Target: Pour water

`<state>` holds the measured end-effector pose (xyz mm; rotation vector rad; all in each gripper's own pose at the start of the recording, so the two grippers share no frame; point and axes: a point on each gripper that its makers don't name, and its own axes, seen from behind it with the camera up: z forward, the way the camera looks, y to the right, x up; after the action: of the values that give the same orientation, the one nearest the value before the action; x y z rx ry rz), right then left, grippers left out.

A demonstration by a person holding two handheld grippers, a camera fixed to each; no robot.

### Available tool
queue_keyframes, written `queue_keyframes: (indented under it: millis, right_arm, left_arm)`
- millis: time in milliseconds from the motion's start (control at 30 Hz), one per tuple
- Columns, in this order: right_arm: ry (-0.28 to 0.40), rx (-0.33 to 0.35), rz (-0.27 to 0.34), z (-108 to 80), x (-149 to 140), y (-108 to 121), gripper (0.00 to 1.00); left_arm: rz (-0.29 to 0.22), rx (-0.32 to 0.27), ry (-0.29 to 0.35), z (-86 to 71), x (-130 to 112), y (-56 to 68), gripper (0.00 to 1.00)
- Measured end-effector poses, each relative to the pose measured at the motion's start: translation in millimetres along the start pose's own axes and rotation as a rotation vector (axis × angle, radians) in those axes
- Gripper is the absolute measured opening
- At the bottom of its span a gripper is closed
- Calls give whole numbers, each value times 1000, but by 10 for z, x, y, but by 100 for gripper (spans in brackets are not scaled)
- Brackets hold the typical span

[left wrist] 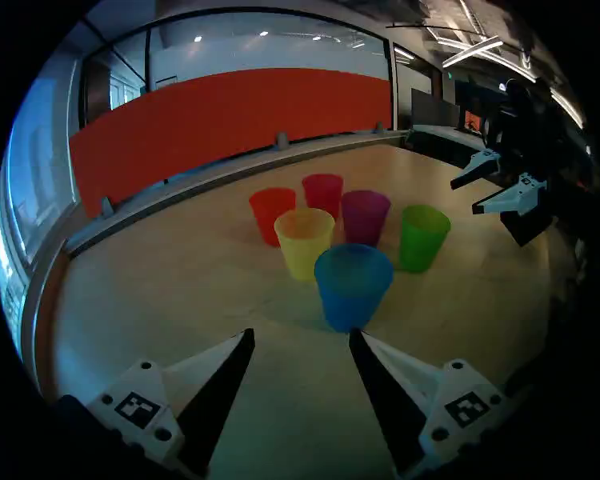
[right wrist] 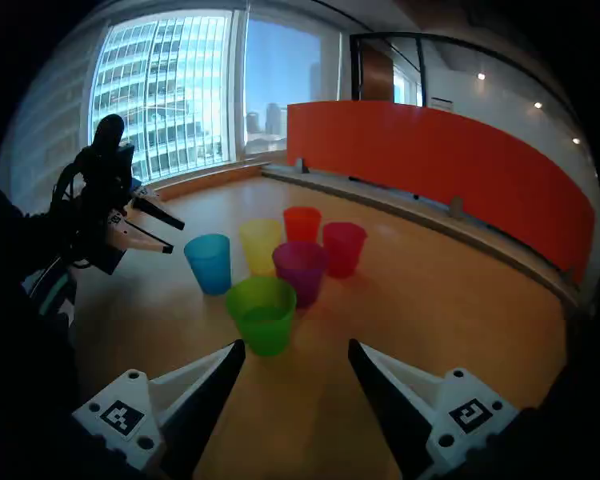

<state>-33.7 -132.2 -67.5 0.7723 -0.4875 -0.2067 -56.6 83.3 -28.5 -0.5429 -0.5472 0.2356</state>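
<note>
Cups (left wrist: 304, 240), six, clustered at 12 o'clock of left gripper (left wrist: 300, 334) and right gripper (right wrist: 296, 344), both spread, empty; pouring unstarted.

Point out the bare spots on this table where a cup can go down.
Bare wood: between the orange cup and the edge of the table, and between the green cup and the right gripper. Crowded: the cup cluster itself, the blue cup just ahead of the left gripper.

Right tongs (right wrist: 296, 344) spread over table (right wrist: 428, 320), green cup (right wrist: 262, 316) ahead; purple cup (right wrist: 300, 270), yellow cup (right wrist: 260, 242), orange cup (right wrist: 302, 223), red cup (right wrist: 344, 248) bunched behind; blue cup (right wrist: 209, 264) near parted left tongs (right wrist: 175, 238).
</note>
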Motion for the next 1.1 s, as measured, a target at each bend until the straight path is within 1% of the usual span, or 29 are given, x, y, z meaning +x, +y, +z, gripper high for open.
queue_keyframes:
  millis: [100,200,367,500,600,700,900,1100]
  right_arm:
    - [14,-23,8,-36,56,27,100]
    - [26,-58,15,-53,98,83,100]
    - [70,-120,25,-60,191,171,100]
    - [101,-171,35,-80,246,259,100]
    - [121,-223,51,-103,262,378,100]
    - [142,-273,70,-145,284,493,100]
    - [213,-361,93,-270,374,661,100]
    - [272,-444,131,-363,423,835,99]
  left_arm:
    - [-13,27,26,-11,49,-33,87]
    - [-33,59,53,-23,103,-99,87]
    - [-74,126,105,-56,198,-259,87]
    - [-109,165,148,-89,261,-353,87]
    - [-131,196,173,-122,286,-414,87]
    - [-140,229,204,-170,326,-475,87]
    - [-152,313,288,-336,476,-624,87]
    - [-184,369,344,-435,547,-679,87]
